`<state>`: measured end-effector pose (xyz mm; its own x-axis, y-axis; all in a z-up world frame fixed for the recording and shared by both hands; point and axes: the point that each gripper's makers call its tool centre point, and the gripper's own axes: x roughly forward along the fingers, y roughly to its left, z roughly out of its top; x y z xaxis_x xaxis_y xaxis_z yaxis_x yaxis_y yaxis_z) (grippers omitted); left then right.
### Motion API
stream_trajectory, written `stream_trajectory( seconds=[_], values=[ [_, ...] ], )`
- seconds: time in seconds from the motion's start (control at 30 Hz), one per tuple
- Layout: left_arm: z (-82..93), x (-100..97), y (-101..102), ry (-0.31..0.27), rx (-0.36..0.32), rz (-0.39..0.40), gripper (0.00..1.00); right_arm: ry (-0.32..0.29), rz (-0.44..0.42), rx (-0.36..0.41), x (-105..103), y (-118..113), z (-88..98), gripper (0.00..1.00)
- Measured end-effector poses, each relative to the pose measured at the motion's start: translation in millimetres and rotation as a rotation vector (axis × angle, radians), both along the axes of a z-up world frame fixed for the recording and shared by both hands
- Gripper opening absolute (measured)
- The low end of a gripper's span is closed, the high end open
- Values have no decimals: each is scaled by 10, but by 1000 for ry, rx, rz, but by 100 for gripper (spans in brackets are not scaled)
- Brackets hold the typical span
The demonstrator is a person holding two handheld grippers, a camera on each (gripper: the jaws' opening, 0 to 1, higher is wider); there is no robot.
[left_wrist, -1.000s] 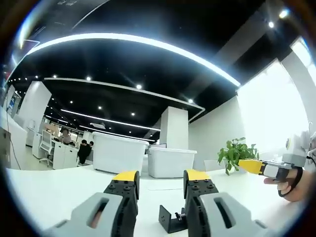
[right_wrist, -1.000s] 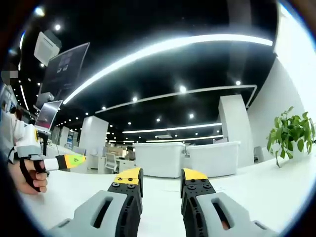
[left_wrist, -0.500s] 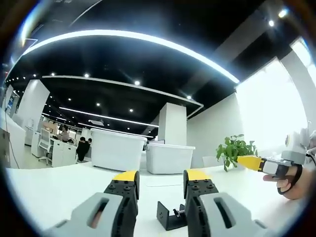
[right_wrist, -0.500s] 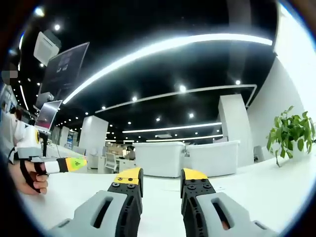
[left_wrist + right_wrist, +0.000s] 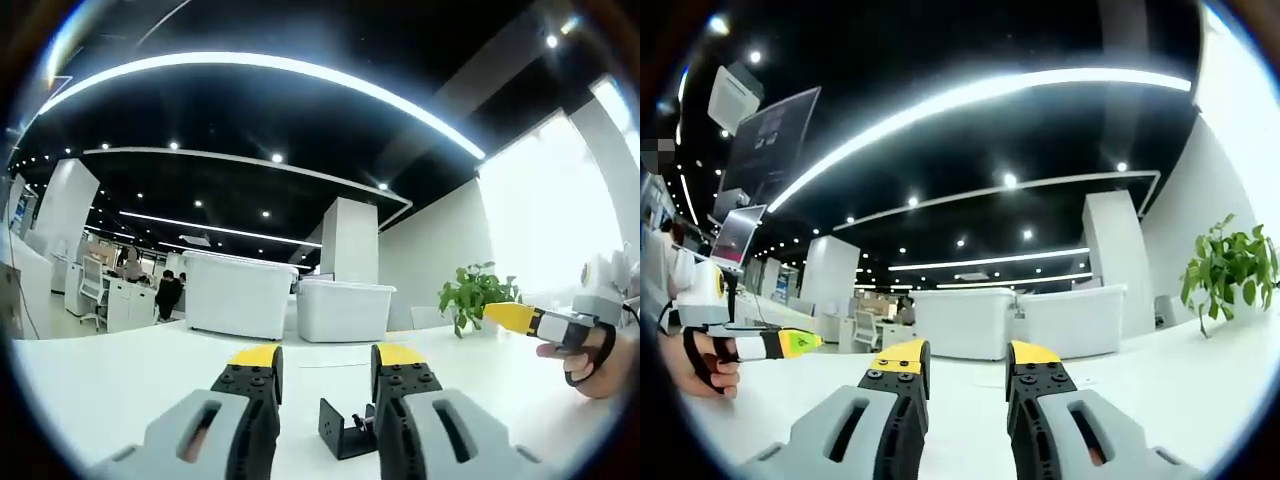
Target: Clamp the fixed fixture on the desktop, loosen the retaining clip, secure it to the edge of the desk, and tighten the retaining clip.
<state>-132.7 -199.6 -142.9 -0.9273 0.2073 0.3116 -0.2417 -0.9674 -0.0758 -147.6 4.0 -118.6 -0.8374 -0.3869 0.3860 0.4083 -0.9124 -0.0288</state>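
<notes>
Left gripper jaws parted, holding nothing; black fixture sits on the white desk low between them, nearer the right jaw (partly hidden). Right gripper jaws also spread, empty. Versus earlier, the fixture is barely shifted in view; potted plant looks unchanged.

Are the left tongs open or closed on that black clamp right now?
Open. The left tongs show a clear gap, with the black clamp resting ungripped on the white desk.
</notes>
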Motion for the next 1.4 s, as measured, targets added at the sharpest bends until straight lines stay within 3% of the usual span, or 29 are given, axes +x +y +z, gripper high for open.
stream_trajectory(
  seconds=[0.3, 1.4],
  values=[
    [-50, -53, 45, -21, -24, -7, 35, -1, 6, 4, 7, -20, -6, 27],
    [-411, -327, 196, -197, -131, 7, 32, 8, 38, -29, 53, -34, 54, 28]
  ],
)
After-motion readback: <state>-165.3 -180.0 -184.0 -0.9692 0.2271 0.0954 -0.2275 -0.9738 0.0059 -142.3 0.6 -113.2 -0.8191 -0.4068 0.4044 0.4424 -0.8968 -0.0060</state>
